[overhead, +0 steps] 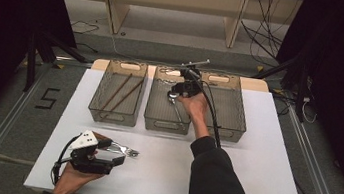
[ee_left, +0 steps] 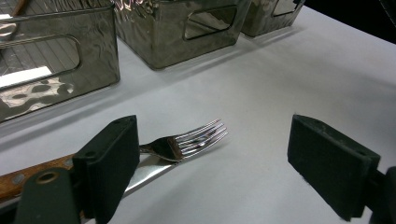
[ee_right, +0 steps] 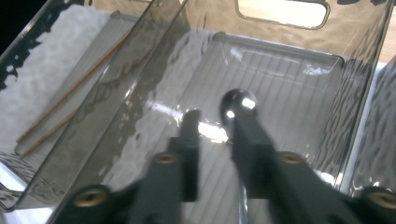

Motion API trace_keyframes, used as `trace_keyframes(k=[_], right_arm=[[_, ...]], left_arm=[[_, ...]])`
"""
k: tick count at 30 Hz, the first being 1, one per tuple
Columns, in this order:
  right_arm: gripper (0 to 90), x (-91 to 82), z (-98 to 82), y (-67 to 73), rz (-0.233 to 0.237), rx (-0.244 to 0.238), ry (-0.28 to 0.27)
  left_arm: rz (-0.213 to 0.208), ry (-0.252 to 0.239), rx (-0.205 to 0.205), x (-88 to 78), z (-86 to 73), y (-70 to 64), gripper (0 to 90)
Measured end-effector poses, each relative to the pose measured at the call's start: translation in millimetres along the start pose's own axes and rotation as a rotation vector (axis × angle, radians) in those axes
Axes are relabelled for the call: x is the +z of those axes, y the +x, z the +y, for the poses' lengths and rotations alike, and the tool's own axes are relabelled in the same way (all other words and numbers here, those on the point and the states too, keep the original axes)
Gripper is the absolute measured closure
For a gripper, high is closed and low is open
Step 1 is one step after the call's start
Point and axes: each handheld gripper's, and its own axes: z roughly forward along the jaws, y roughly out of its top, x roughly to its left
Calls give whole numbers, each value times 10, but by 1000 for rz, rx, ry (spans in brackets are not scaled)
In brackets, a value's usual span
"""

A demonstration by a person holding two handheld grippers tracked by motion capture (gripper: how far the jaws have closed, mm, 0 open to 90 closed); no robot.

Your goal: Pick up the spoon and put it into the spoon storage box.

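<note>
Right gripper [overhead: 178, 92] is down inside the middle bin [overhead: 157, 106], and its fingers [ee_right: 254, 140] stand a little apart, with the spoon [ee_right: 238, 105] between them: the bowl pokes out just past the right fingertip and the handle runs back under it. I can't tell for sure whether the pads grip it; it looks like a loose hold or a release, with the spoon lying low over the ribbed bin floor. The risk, as I read it: if the handle is caught on the right finger, lifting out could drag the spoon up and flip it over the wall into the left bin, where the chopsticks [overhead: 121, 93] lie, or clatter it onto the bench [overhead: 253, 153].

Over on the near side, the left gripper [overhead: 124, 154] rests on the bench with its fingers [ee_left: 112, 163] spread wide. The fork [ee_left: 196, 140] lies just inside the left finger, tines pointing forward beyond the fingertips, and a knife [ee_left: 144, 175] with a wooden handle sits under it, passing beneath that same finger. Closing there could pinch both at once, or nudge the fork aside, since they are stacked and touching.
</note>
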Motion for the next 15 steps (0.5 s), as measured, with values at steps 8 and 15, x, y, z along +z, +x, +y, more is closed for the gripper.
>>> trace_keyframes(k=[8, 15], right_arm=[[563, -138, 18, -2, 40, -13, -22], [446, -306, -1, 55, 56, -59, -43]], left_arm=[[2, 4, 2, 4, 0, -3, 164], [4, 4, 2, 2, 1, -1, 164]])
